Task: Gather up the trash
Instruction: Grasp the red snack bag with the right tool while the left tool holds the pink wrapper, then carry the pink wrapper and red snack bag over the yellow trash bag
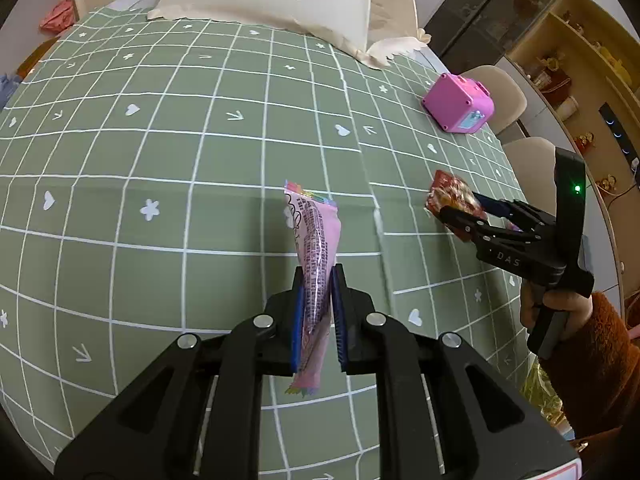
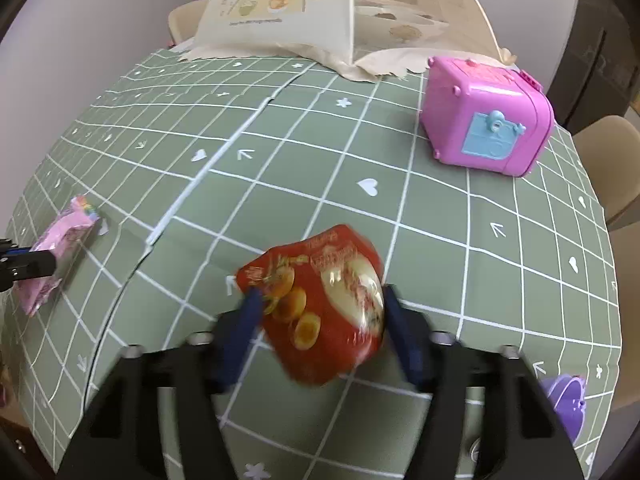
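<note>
Soft even light, fisheye-bent edges, right view motion-blurred

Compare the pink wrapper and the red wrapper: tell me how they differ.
The pink wrapper is long and narrow; the red wrapper is broad and puffy. The pink one bears dark print and a rainbow edge; the red one shows golden pastries. The pink one sits pinched in the left gripper; the right gripper has its pads against the red one's sides. Both are snack packaging above the green checked tablecloth.
</note>
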A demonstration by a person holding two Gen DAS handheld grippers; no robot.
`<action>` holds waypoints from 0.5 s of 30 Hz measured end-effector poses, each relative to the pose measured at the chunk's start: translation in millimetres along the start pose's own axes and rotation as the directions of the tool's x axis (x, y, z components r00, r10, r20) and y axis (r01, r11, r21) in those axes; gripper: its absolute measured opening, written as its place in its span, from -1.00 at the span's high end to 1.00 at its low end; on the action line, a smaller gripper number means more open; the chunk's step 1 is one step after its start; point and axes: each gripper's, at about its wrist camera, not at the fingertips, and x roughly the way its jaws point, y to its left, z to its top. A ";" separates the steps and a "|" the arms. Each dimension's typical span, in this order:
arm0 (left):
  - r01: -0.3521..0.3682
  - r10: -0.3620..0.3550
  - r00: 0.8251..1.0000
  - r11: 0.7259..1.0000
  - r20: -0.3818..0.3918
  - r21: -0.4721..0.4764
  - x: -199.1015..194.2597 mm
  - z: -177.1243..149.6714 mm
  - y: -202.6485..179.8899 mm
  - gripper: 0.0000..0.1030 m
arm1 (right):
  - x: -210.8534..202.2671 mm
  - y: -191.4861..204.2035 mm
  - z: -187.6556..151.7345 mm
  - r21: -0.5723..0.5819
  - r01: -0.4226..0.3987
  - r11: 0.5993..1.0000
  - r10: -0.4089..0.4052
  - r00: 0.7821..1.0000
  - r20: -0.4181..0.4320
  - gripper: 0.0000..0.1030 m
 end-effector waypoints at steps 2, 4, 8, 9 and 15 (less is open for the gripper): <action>0.008 -0.008 1.000 1.000 0.001 0.004 0.1 1.1 -3.2 0.78 | -3.4 0.2 -0.5 0.023 -0.040 0.999 0.041 0.999 -0.011 0.57; 0.014 -0.014 1.000 1.000 0.004 0.007 0.4 2.7 -6.0 0.78 | -7.7 0.9 -2.4 0.038 -0.038 0.999 0.038 0.999 -0.009 0.65; 0.034 -0.035 0.999 0.999 0.008 0.018 1.7 6.1 -12.6 0.78 | -28.4 3.9 -7.7 0.051 -0.023 0.998 0.022 0.999 0.022 0.69; 0.039 -0.040 0.999 0.999 0.007 0.021 2.6 7.0 -14.1 0.78 | -32.6 4.5 -8.4 0.050 -0.014 0.999 0.013 1.000 0.025 0.69; 0.088 -0.088 0.996 0.995 -0.008 0.048 10.1 15.4 -25.2 0.78 | -64.6 6.4 -15.6 0.080 0.036 0.996 -0.039 0.998 0.041 0.69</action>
